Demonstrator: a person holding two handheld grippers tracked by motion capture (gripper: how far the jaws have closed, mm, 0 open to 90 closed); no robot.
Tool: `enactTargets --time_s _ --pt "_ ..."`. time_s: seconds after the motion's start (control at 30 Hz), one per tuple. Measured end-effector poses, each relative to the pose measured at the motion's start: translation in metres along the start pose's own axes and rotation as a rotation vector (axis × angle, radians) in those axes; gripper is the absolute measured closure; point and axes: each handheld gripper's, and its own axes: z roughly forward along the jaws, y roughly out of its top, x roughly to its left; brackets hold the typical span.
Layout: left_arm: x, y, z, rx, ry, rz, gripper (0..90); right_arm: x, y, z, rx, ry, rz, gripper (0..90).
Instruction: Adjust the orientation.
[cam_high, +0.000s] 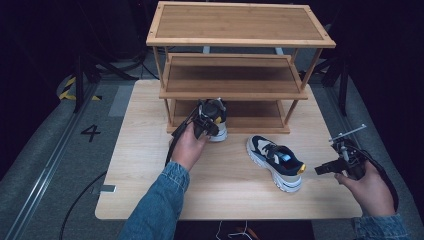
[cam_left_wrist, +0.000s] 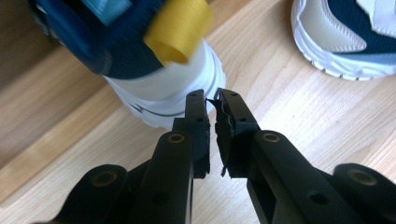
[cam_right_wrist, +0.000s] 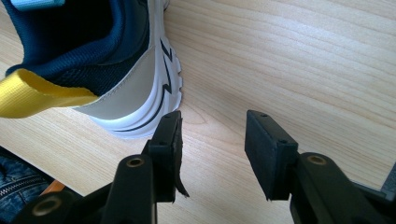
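Shoes | one shoe (cam_high: 216, 120) at rack (cam_high: 235, 70) bottom shelf, left gripper (cam_left_wrist: 212, 100) jaws nearly together behind heel | other shoe (cam_high: 276, 161) mid-worktop (cam_high: 150, 175), right gripper (cam_right_wrist: 212, 123) jaws apart at its 4 o'clock | judgement: approach heel squarely, clamp collar firmly.

Shoe by the rack: the navy and white sneaker with a yellow heel loop (cam_high: 216, 120) is partly covered by the left gripper (cam_high: 206, 125) and the hand in the high view; blurred and cut off at the top edge in the left gripper view.
Second shoe: the matching navy and white sneaker (cam_right_wrist: 98, 60) runs off the top and left edges in the right gripper view (heel end visible).
Bamboo three-tier shoe rack (cam_high: 235, 75): bottom shelf shadowed, its contents beyond the sneaker unclear.
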Motion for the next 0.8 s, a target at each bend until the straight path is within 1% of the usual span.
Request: enactTargets --time_s 0.07,0.13,0.17,0.23,0.27,0.3,0.33,0.37,0.43,0.5,0.57,0.6,0.63,0.77,0.8 --pt "0.001 -0.001 0.007 0.006 0.002 -0.003 82.5 0.001 0.001 0.002 0.003 -0.001 -0.006 56.9" --pt "0.003 -0.002 0.014 0.004 0.001 -0.024 82.5 0.002 0.001 0.002 0.005 -0.001 -0.007 56.9" --pt "0.003 -0.002 0.014 0.004 0.001 -0.024 82.4 0.002 0.001 0.002 0.005 -0.001 -0.007 56.9" --pt "0.005 -0.002 0.02 -0.016 0.011 -0.037 82.3 0.003 0.001 0.002 0.005 -0.001 -0.006 56.9" --pt "0.009 -0.001 0.022 -0.046 -0.007 -0.058 83.6 0.001 0.001 0.002 0.004 -0.002 -0.005 56.9" --pt "0.009 -0.001 0.022 -0.046 -0.007 -0.058 83.6 0.0 0.0 0.002 0.003 -0.002 -0.006 56.9" --pt "0.011 0.001 0.023 -0.053 -0.004 -0.075 83.6 0.0 0.0 0.002 0.004 -0.003 0.0 56.9" --pt "0.011 0.001 0.023 -0.053 -0.004 -0.075 83.7 -0.001 0.0 0.002 0.004 -0.001 0.001 56.9" --pt "0.01 0.004 0.026 -0.056 0.043 -0.063 83.5 -0.001 -0.001 0.002 0.003 0.0 0.003 56.9" --pt "0.01 0.006 0.029 -0.064 0.046 -0.06 82.4 -0.001 -0.001 0.001 0.002 0.002 0.0 56.9" --pt "0.011 0.009 0.031 -0.071 0.042 -0.06 79.2 -0.001 -0.002 0.0 0.0 0.0 0.0 56.9" --pt "0.011 0.01 0.033 -0.077 0.055 -0.042 79.2 -0.001 -0.002 0.0 -0.001 0.001 0.001 56.9" --pt "0.011 0.01 0.034 -0.079 0.065 -0.037 79.0 -0.002 -0.002 0.0 -0.001 0.001 0.001 56.9" --pt "0.017 0.01 0.037 -0.096 0.077 -0.063 79.0 -0.002 -0.002 0.0 0.0 0.002 0.002 56.9" --pt "0.019 0.01 0.036 -0.098 0.069 -0.073 79.0 -0.002 -0.002 0.0 0.0 0.0 0.0 56.9"
